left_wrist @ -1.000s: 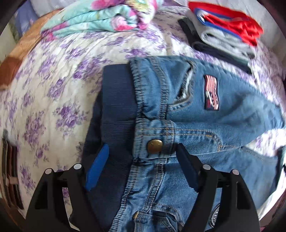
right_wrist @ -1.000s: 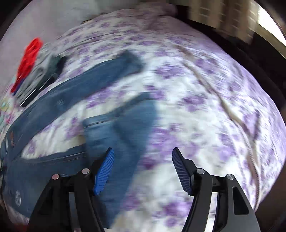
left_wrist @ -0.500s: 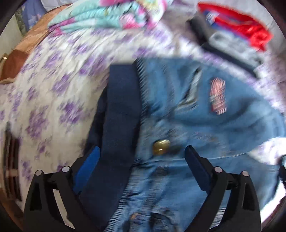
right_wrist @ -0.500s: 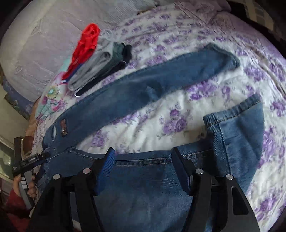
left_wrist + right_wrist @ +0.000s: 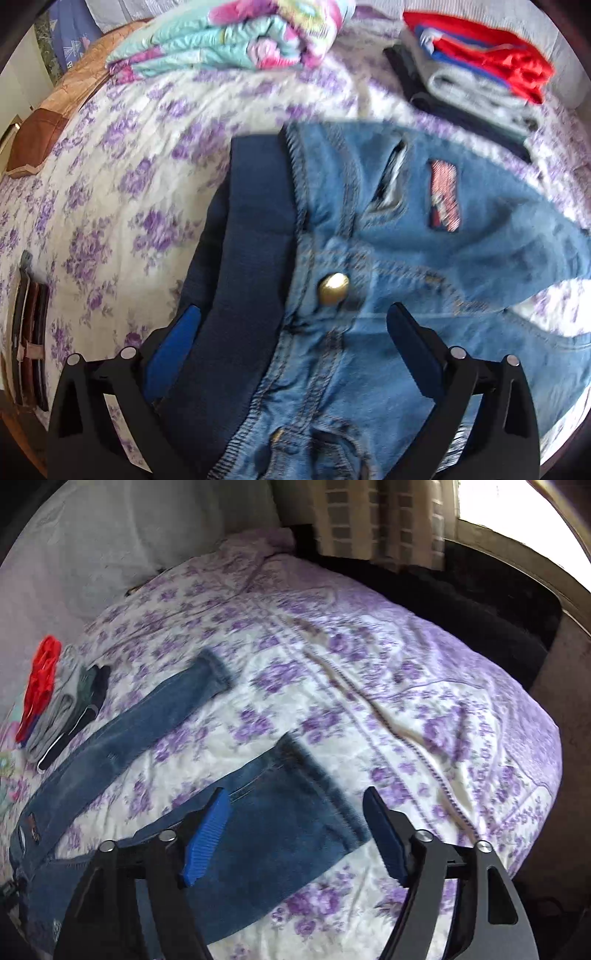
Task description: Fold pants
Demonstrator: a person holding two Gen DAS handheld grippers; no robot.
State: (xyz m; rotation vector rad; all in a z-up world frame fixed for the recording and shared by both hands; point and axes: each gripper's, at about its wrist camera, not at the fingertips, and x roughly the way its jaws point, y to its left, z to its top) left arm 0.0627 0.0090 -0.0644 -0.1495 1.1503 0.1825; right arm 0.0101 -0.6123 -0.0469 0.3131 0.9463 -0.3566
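Blue denim pants [image 5: 388, 236] spread flat on purple-flowered quilt [image 5: 110, 221]; waistband between left gripper [image 5: 291, 336] jaws, hem between right gripper [image 5: 295, 830] jaws, both spread wide, empty. Likely heavy, limp; best pinched at seams.

Blue jeans [image 5: 406, 236] flat on bed – front up, brass btn closed, legs [image 5: 155, 716] spread apart.

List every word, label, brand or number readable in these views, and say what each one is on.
No text can be read in either view.
Striped patch on the jeans: red, white and dark stripes, any lettering too blurred to read.
Brass button at the waistband: any embossing too blurred to read.
Same patch in the right wrist view: too small to read.
Folded clothes stack: no legible label.
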